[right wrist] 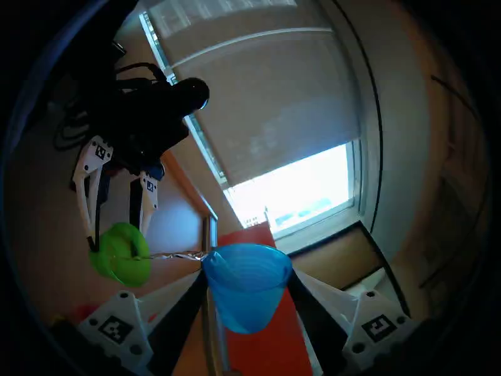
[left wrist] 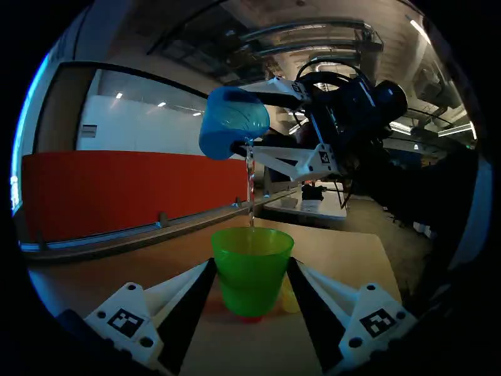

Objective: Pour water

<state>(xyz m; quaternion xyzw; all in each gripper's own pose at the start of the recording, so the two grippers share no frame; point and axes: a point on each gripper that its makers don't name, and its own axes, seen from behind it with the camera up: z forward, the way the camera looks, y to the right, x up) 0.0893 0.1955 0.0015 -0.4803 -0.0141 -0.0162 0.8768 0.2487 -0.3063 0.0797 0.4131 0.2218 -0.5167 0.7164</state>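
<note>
A green cup [left wrist: 252,276] stands upright on the wooden table [left wrist: 351,250], and my left gripper [left wrist: 252,282] is shut on it. Above it my right gripper [left wrist: 247,128] is shut on a blue cup [left wrist: 230,122], which is tipped over. A thin stream of water [left wrist: 250,188] falls from its rim into the green cup. In the right gripper view the blue cup [right wrist: 247,285] sits between my right gripper's [right wrist: 247,288] fingers. The water [right wrist: 178,254] runs from it to the green cup [right wrist: 119,254], held by the left gripper [right wrist: 116,241].
A red partition wall [left wrist: 131,188] and a metal rail [left wrist: 156,225] run behind the table. Something red and something yellow sit just behind the green cup. A person's dark sleeve [left wrist: 413,188] reaches in from the right. A bright window [right wrist: 294,194] with a blind is above.
</note>
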